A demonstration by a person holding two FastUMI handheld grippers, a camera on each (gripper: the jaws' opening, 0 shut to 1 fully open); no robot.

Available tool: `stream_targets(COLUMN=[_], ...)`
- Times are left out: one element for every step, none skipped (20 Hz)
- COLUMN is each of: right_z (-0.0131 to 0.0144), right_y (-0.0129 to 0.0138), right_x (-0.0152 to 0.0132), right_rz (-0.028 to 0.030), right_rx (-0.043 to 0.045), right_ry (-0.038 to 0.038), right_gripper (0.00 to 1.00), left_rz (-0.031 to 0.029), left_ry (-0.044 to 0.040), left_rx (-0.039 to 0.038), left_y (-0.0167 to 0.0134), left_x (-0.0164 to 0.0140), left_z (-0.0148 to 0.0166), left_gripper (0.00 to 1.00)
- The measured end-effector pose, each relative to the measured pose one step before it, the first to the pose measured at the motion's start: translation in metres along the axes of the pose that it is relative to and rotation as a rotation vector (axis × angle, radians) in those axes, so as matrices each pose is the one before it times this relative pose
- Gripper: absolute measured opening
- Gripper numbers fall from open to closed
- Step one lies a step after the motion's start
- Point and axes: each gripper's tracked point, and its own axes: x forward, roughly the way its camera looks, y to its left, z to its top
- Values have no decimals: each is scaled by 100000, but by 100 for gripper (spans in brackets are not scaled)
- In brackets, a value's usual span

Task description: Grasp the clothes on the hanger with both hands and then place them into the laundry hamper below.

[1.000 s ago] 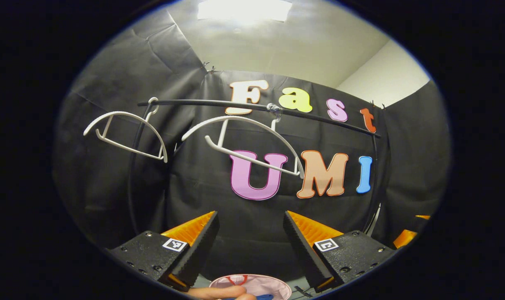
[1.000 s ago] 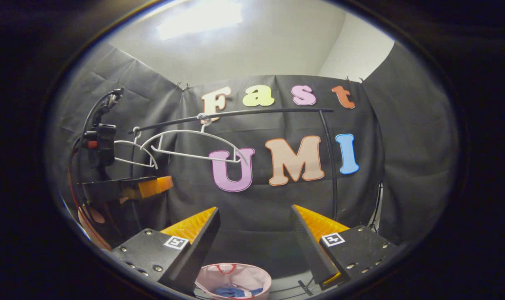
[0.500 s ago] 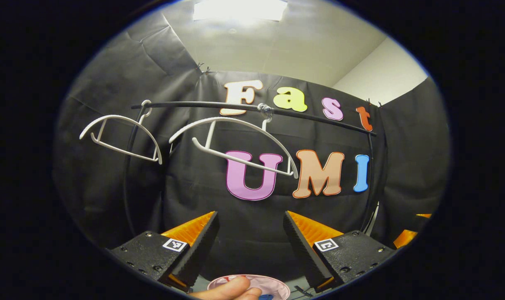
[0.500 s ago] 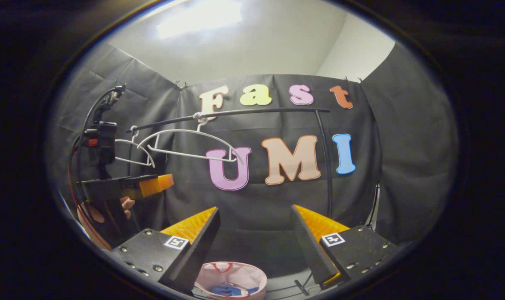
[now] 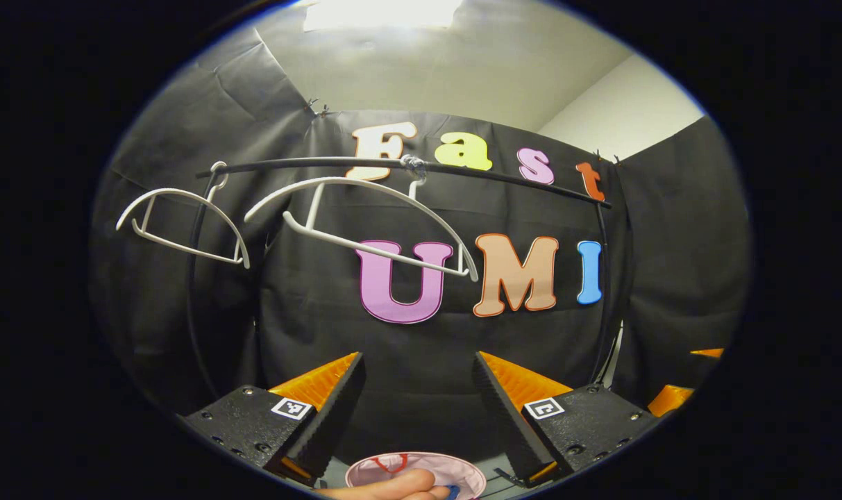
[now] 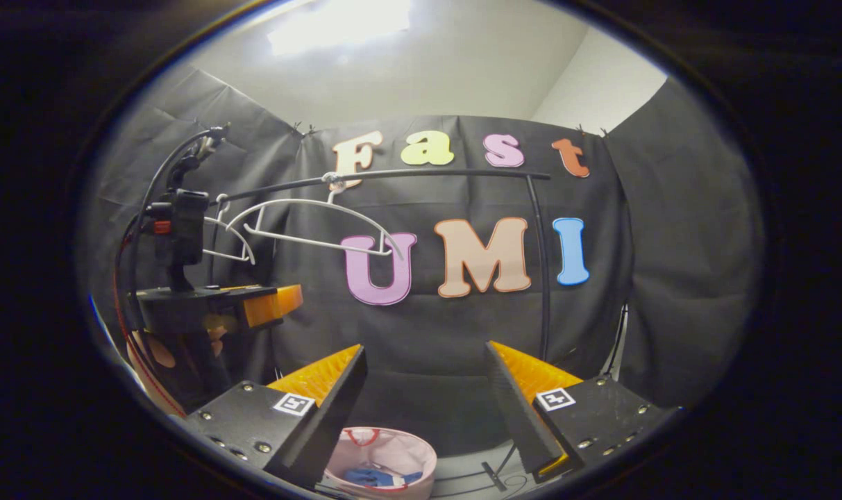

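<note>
Two bare white hangers hang from a black rail (image 5: pixel 462 173): one hanger (image 5: pixel 184 226) at the left, the other hanger (image 5: pixel 365 222) nearer the middle. Both hangers (image 6: pixel 309 226) also show in the right gripper view. Below stands a pink laundry hamper (image 6: pixel 386 455) with blue clothes (image 6: pixel 372 477) lying inside. My left gripper (image 5: pixel 417 375) is open and holds nothing, well below the hangers. My right gripper (image 6: pixel 424 368) is likewise open and holds nothing. The left gripper (image 6: pixel 275 305) also appears at the left of the right gripper view, with a hand under it.
A black clothes rack stands against the booth's cloth wall, its upright post (image 6: pixel 542 271) at the right. A finger (image 5: pixel 393 485) crosses the pink hamper's rim (image 5: pixel 455 462) at the bottom of the left gripper view. A thin cable (image 6: pixel 493 476) lies on the floor beside the hamper.
Both views have shifted slightly: the hangers and rail sit a little higher and further left than before. Both grippers stay open with nothing between their fingers.
</note>
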Motion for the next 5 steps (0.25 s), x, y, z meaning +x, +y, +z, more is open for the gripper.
stream_targets(right_z=[39,99,130,-110,-109], right_y=[-75,-1,68,167,80], right_x=[-4,-67,-7,61,76], right_rz=[-362,-103,263,583,324], right_rx=[353,577,777,602,347], right_ry=[-332,-634,-546,-125,186], right_gripper=[98,100,100,100,100], left_rz=[-197,62,195,4,157], left_ry=[73,-253,-164,-31,-125], left_rx=[31,75,36,135,12], left_y=[-30,107,105,56,9], left_x=[96,8,49,-23,22], left_z=[-39,10,8,-49,-14], left_gripper=[92,92,92,92,92])
